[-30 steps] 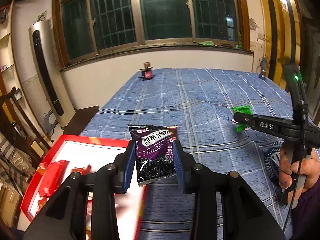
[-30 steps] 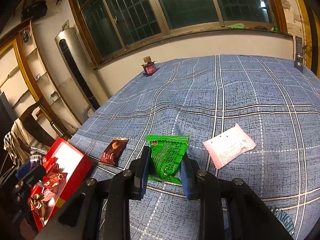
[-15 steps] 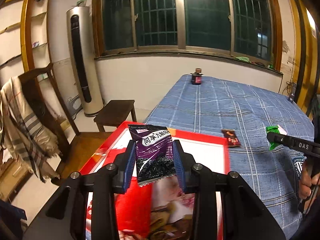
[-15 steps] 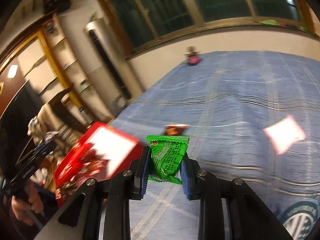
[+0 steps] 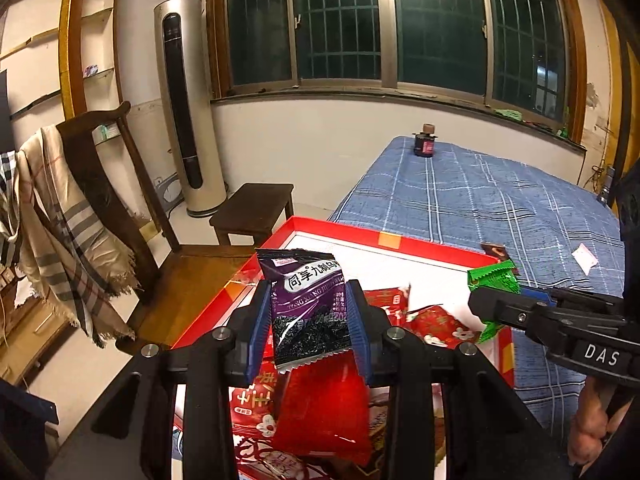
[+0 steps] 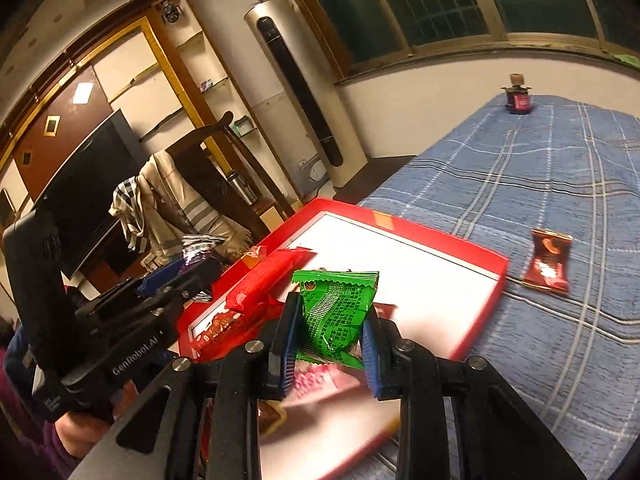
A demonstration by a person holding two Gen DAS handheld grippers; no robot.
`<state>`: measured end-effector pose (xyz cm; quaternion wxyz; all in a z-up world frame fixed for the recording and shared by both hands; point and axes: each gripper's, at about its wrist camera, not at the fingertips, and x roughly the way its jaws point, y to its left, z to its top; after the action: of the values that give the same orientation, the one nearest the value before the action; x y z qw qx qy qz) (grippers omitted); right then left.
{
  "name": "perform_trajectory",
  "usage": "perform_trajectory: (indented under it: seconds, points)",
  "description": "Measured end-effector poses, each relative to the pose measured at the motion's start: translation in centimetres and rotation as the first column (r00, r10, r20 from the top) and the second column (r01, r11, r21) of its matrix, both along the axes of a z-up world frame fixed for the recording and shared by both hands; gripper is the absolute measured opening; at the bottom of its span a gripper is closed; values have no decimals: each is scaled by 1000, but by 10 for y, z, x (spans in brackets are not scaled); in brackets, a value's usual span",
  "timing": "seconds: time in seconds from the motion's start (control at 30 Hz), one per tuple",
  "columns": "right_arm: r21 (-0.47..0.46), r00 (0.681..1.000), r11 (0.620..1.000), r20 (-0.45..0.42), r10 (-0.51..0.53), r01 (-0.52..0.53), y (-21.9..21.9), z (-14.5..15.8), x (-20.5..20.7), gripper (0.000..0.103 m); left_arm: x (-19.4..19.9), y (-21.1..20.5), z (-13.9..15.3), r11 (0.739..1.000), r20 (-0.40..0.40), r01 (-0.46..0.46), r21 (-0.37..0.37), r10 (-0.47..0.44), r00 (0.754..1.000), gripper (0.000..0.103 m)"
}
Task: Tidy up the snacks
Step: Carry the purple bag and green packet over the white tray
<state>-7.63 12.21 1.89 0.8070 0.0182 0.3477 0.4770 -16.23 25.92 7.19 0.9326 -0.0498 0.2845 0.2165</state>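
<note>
While both packets hang over the shallow red cardboard tray (image 5: 436, 249), left gripper (image 5: 308, 322) clamping the purple foil sachet (image 5: 306, 304), right gripper (image 6: 329, 334) the green one (image 6: 334, 314), release low over its bare white floor.

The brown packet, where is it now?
In the right wrist view the brown packet lies at the right on the blue cloth, just beyond the red box.

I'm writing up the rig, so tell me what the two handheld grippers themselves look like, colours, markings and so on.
Both are black plastic with silver screw heads and blue pads lining the fingers. The left gripper carries white "GenRobot.AI" lettering on its side in the right wrist view. The right gripper shows white "DAS" lettering in the left wrist view. A purple sleeve shows behind the left one.
</note>
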Motion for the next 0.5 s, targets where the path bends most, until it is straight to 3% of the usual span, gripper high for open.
perform_trajectory:
  seconds: [0.2,0.5]
  points:
    - [23,1000,1000,-11,-3,3,7,-7,0,28,3,6,-7,1000,-14,-11,2,11,1000,34]
    - [-14,1000,1000,-21,-2,2,12,-22,5,30,13,11,-15,1000,-37,-21,-5,21,999,34]
